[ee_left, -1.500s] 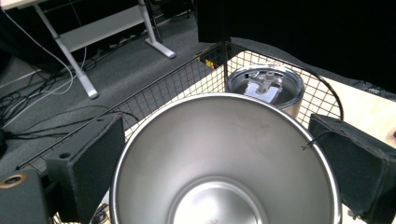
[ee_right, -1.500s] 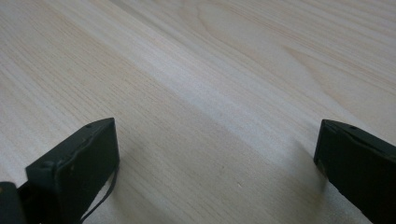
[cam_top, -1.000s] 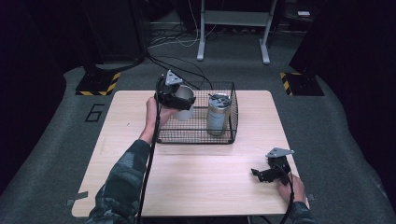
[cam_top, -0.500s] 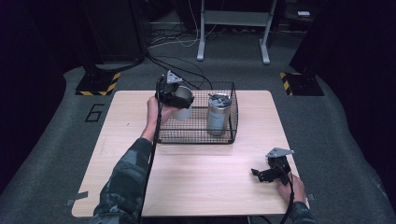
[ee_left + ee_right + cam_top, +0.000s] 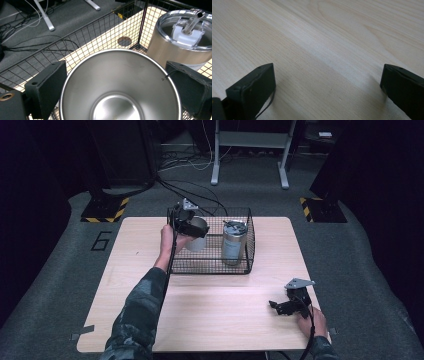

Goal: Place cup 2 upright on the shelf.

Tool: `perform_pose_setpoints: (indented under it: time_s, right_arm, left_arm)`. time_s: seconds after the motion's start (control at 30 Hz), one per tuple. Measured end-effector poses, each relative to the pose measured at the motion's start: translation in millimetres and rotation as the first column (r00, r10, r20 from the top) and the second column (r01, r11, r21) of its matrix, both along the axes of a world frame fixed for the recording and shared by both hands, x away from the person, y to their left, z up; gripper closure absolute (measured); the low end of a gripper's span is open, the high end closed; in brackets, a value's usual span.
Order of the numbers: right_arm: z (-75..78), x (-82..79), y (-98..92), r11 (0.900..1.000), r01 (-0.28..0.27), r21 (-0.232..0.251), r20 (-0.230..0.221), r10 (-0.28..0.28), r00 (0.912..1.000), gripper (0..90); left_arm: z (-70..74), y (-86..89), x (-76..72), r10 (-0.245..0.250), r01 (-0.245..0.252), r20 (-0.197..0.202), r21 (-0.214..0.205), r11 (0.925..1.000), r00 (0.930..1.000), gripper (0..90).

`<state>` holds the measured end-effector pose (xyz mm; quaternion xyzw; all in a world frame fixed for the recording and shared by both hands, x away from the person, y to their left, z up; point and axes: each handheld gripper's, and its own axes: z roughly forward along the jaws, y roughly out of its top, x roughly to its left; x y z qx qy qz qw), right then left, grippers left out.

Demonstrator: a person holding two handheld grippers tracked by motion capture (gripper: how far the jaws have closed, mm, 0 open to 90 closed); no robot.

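Note:
A black wire basket stands on the far middle of the wooden table. Inside it at the right stands a steel tumbler with a clear lid and handle. My left gripper is shut on an open steel cup, held upright at the basket's left side. In the left gripper view both jaws press the cup's rim and the basket wall lies behind it. My right gripper rests open near the table's front right, with bare wood between its jaws.
Beyond the table's far edge lie cables and the feet of a metal stand on grey carpet. Yellow-black striped blocks sit at both far corners. The table's left half and front middle are bare wood.
My left gripper has sunk slightly with the steel cup at the basket's left side. The right gripper has stayed still.

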<state>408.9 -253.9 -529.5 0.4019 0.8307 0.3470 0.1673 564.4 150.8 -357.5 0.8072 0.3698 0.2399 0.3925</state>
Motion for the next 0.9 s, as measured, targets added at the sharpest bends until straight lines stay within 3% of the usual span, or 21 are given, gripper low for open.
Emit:
perform_pose_setpoints:
  time_s: [0.9]
  right_arm:
    - [-0.1, 0.0, 0.1, 1.0000, 0.001, 0.001, 0.000, -0.001, 1.0000, 0.0]
  left_arm:
    - [-29.3, -8.7, 17.2, 0.015, -0.010, -0.108, 0.047, 0.9989, 0.9941, 6.4]
